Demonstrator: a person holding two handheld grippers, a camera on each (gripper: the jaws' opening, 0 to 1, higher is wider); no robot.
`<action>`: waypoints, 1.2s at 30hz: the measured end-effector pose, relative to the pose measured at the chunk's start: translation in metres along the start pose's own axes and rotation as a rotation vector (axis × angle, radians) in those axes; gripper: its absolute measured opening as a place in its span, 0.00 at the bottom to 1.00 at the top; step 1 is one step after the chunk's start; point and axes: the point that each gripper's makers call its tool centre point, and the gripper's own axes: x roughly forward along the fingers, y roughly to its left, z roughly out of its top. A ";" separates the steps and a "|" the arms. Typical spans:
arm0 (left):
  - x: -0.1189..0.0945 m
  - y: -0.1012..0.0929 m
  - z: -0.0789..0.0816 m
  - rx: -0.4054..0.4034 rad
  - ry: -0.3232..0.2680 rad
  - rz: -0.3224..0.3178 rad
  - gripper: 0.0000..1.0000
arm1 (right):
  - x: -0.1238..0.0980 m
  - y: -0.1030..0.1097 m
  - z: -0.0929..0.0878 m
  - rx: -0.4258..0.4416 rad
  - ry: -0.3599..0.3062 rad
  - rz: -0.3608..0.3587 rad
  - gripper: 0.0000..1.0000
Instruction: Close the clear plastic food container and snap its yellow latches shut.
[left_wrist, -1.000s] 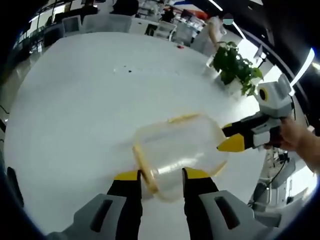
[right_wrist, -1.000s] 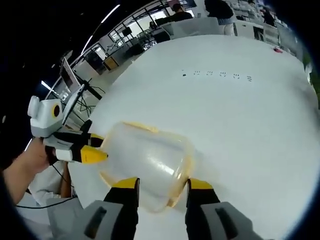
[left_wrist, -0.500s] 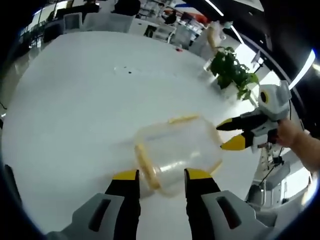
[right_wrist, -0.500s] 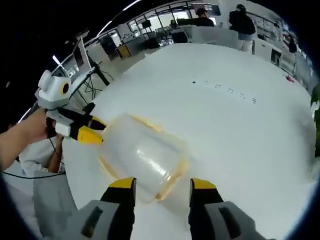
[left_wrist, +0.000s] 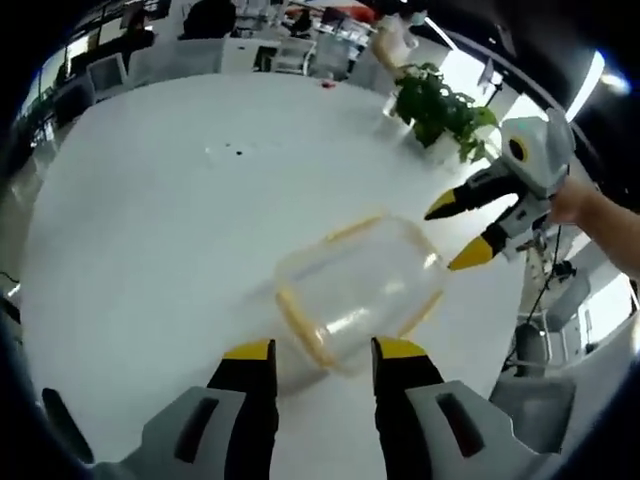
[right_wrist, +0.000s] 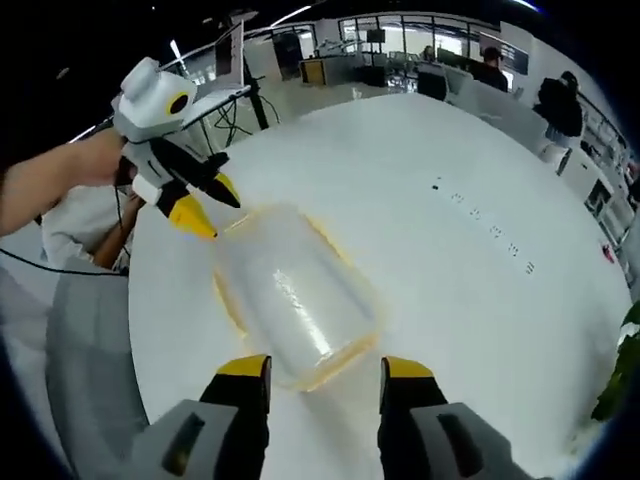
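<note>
A clear plastic food container with yellow latches along its edges lies on the white table. In the left gripper view its near corner sits between the wide-apart tips of my left gripper, which is open and holds nothing. My right gripper hovers open just off the container's right end. In the right gripper view the container lies lengthwise, its near end between the open tips of my right gripper. The left gripper hangs open above the far end. Whether the latches are snapped I cannot tell.
A potted plant stands at the table's far right edge. Small dark marks dot the tabletop. A person's arm holds the left gripper beyond the table's edge. Desks and chairs fill the room behind.
Both grippers have lifted and drawn back from the container's ends. The right gripper's tip, which touched the container's end a second ago, now stands clear. The container stays put.
</note>
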 end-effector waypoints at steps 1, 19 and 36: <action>-0.002 0.000 0.001 0.038 0.004 0.003 0.35 | 0.000 0.001 0.001 -0.012 -0.001 0.005 0.41; -0.008 0.005 0.006 0.220 0.068 0.023 0.36 | 0.002 0.007 0.003 -0.171 0.048 0.024 0.42; -0.010 -0.006 0.024 0.349 0.068 -0.025 0.37 | 0.004 0.008 0.008 -0.265 0.084 0.049 0.42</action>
